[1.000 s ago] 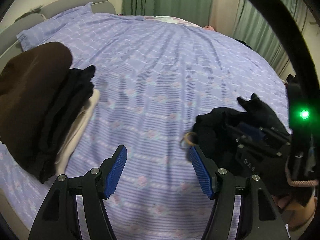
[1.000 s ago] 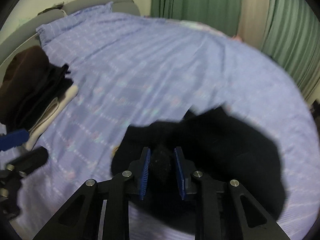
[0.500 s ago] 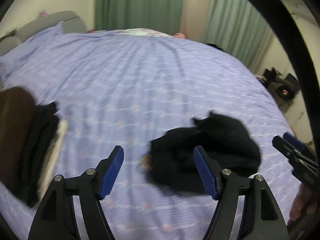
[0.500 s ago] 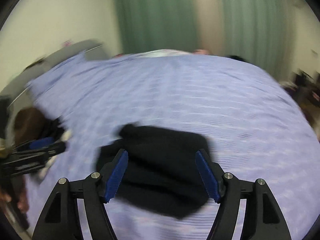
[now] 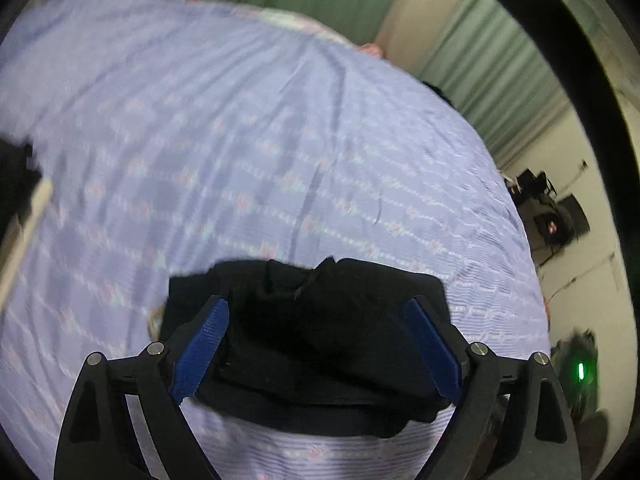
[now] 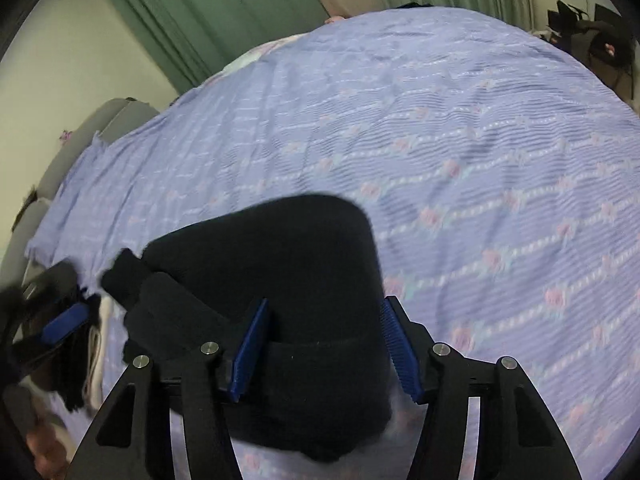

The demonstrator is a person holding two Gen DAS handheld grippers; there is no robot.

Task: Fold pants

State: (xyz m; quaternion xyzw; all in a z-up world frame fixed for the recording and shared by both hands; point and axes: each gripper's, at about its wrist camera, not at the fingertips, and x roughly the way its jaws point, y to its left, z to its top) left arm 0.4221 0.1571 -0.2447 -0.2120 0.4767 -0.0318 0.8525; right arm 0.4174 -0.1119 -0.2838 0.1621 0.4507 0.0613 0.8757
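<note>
Now both grippers straddle the black pants (image 5: 320, 344), bunched on the bed (image 5: 280, 140). Left gripper (image 5: 320, 348) has just been opening wide, right gripper (image 6: 324, 350) closing partway; cloth sits between each pair, no pinch yet. Grab edges w/ both, then spread flat before folding.

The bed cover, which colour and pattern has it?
Lavender bed cover, rows of small pink flowers; clearest in right wrist view.

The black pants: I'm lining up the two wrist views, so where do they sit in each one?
Left wrist: black pants at bottom centre, between the left gripper fingers.
Right wrist: the pants at lower centre-left, between the right gripper fingers.
Shared landmark: the lavender patterned bedspread under them.
</note>
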